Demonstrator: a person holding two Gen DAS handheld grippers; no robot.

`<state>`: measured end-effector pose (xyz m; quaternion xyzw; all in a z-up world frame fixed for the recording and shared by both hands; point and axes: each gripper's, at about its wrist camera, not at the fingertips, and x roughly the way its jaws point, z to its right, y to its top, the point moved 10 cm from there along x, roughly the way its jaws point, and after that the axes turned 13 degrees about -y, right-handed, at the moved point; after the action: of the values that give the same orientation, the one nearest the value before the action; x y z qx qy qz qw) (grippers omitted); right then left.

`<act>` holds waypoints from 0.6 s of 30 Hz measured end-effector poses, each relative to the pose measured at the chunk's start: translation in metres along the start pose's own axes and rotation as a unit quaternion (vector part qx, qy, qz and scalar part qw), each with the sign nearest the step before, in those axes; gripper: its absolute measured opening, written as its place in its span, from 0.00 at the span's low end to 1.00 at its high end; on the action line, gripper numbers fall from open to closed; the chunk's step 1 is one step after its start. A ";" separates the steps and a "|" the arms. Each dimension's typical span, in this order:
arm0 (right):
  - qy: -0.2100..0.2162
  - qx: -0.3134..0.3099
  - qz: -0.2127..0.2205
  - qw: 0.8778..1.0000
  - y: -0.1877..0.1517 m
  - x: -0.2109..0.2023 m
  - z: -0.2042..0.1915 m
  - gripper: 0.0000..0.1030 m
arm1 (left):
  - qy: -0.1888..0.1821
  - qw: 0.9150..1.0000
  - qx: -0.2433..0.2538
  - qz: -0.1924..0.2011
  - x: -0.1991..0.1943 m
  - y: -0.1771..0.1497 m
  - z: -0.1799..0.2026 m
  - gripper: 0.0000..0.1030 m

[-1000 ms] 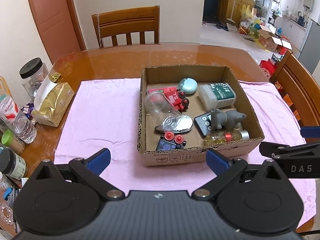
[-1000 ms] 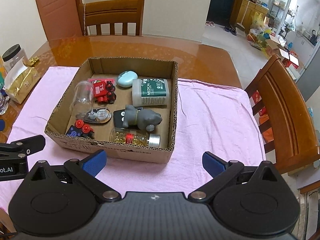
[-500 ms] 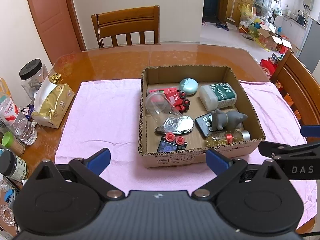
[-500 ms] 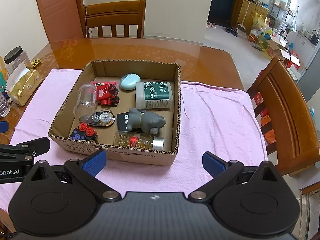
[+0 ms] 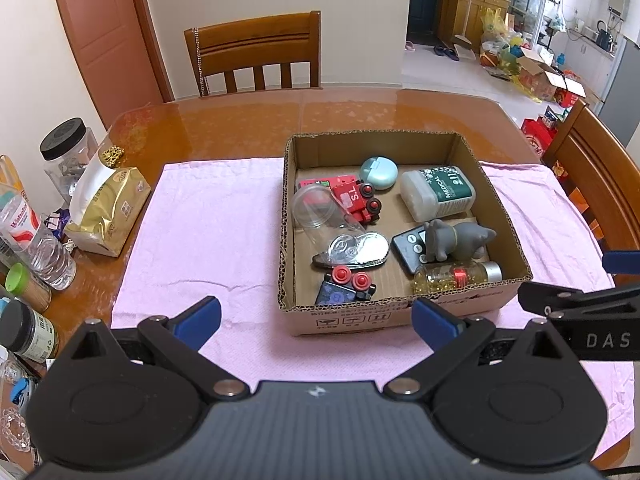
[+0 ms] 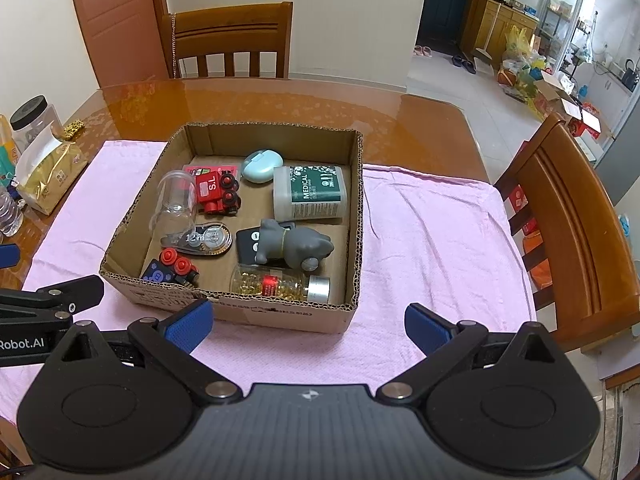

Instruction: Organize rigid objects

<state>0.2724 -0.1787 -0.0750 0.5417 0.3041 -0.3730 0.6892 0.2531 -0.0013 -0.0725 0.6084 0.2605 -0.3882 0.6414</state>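
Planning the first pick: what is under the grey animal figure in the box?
The grey animal figure lies on a black remote-like device with white buttons, resting on the cardboard box floor. Only the device's left end shows; the rest is covered.

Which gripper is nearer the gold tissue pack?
Left. Left gripper sits just right of the gold tissue pack; right gripper is past the box, farther right.

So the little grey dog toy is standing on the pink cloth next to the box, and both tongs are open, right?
Not quite. The grey dog toy is inside the cardboard box, lying partly on a black remote, not on the pink cloth. The right wrist view shows it clearly. The rest is right: the left tongs and right tongs are both open.
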 end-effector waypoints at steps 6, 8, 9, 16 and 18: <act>0.000 0.000 0.001 1.000 0.000 -0.001 -0.001 1.00 | -0.001 1.000 0.000 0.000 -0.001 0.000 0.001 0.98; 0.000 0.000 0.000 1.000 0.000 -0.001 -0.001 1.00 | -0.002 1.000 0.000 0.000 -0.001 0.000 0.001 0.98; -0.001 0.000 0.000 1.000 0.000 -0.001 -0.001 1.00 | -0.001 1.000 0.000 -0.001 0.000 0.000 0.001 0.98; 0.001 0.004 0.000 1.000 0.000 -0.001 -0.001 1.00 | 0.001 1.000 -0.001 0.000 -0.001 -0.001 0.001 0.98; 0.001 0.003 0.000 1.000 0.000 -0.001 -0.001 1.00 | 0.002 1.000 -0.002 0.000 -0.001 -0.001 0.001 0.98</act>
<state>0.2719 -0.1772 -0.0744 0.5441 0.3037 -0.3734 0.6872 0.2520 -0.0022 -0.0718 0.6074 0.2627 -0.3866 0.6423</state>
